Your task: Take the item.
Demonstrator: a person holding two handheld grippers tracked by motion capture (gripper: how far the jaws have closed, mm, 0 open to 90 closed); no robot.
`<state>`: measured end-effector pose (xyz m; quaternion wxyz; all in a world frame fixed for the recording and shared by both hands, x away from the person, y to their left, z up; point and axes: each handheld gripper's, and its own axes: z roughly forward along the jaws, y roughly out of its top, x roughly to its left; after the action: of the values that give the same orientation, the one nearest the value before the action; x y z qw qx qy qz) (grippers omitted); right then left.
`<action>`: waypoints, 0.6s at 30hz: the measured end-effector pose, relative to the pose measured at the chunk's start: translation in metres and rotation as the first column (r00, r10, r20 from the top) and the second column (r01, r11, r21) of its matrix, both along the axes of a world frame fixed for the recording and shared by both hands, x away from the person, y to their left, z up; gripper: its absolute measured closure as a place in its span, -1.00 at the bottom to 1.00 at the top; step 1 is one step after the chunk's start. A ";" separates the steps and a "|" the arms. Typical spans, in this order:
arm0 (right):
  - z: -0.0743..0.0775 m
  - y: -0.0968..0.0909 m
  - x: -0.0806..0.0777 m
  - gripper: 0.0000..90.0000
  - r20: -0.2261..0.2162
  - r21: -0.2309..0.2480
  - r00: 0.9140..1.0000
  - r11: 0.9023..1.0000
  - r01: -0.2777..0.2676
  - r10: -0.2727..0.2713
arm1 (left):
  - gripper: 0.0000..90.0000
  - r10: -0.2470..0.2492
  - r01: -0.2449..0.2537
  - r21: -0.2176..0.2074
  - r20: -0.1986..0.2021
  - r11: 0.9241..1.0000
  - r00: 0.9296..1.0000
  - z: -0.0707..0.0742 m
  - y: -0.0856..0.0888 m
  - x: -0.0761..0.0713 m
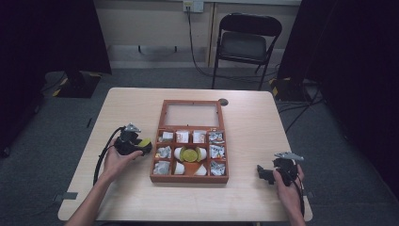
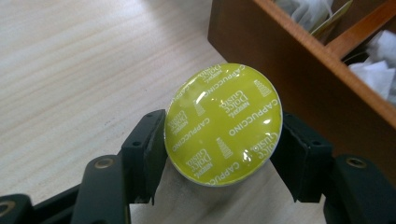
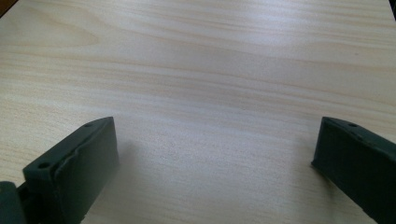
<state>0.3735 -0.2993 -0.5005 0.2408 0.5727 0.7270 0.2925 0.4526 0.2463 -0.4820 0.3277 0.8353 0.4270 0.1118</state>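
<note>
Pale wood grain runs across the table [image 1: 263, 136] at which a person sits, forearms coming in from the near edge. At its centre stands a reddish-brown wooden box [image 1: 189, 179], its glazed lid [image 1: 192, 114] laid open flat toward the far side and its compartments packed with white sachets, crumpled wrappers and white capsules; another capsule with a yellow-green top [image 1: 190, 154] lies in the middle compartment. Behind the table, a dark folding chair [image 1: 245, 43] stands against the wall. The left gripper [image 1: 141, 145], held just beside the box's left wall, has its jaws clamped on either side of a yellow-green coffee capsule [image 2: 223, 124]. In the left gripper view, the foil lid printed "Cappuccino" faces the camera, with the black pads [image 2: 150, 144] pressing its rim and the box's outer wall close at the right, above bare tabletop. The right gripper [image 1: 263, 173] rests low near the table's near right corner, well apart from the box, its jaws spread wide over bare wood with nothing between them.
</note>
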 end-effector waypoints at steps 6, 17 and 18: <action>0.000 0.000 0.000 -1.00 0.001 0.000 1.000 1.000 -0.003 0.003 | -0.13 0.005 -0.005 -0.023 0.000 1.000 1.000 -0.002 0.003 -0.001; 0.000 0.000 0.000 -1.00 0.001 -0.001 1.000 1.000 -0.006 0.006 | -0.35 0.015 -0.015 -0.021 0.001 1.000 1.000 0.000 -0.001 0.001; 0.000 0.000 0.000 -1.00 0.001 -0.001 1.000 1.000 -0.006 0.006 | -0.40 0.017 -0.017 -0.020 -0.001 1.000 1.000 0.000 0.000 0.002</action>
<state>0.3737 -0.2994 -0.5006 0.2407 0.5702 0.7286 0.2933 0.4542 0.2464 -0.4819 0.3348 0.8283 0.4355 0.1099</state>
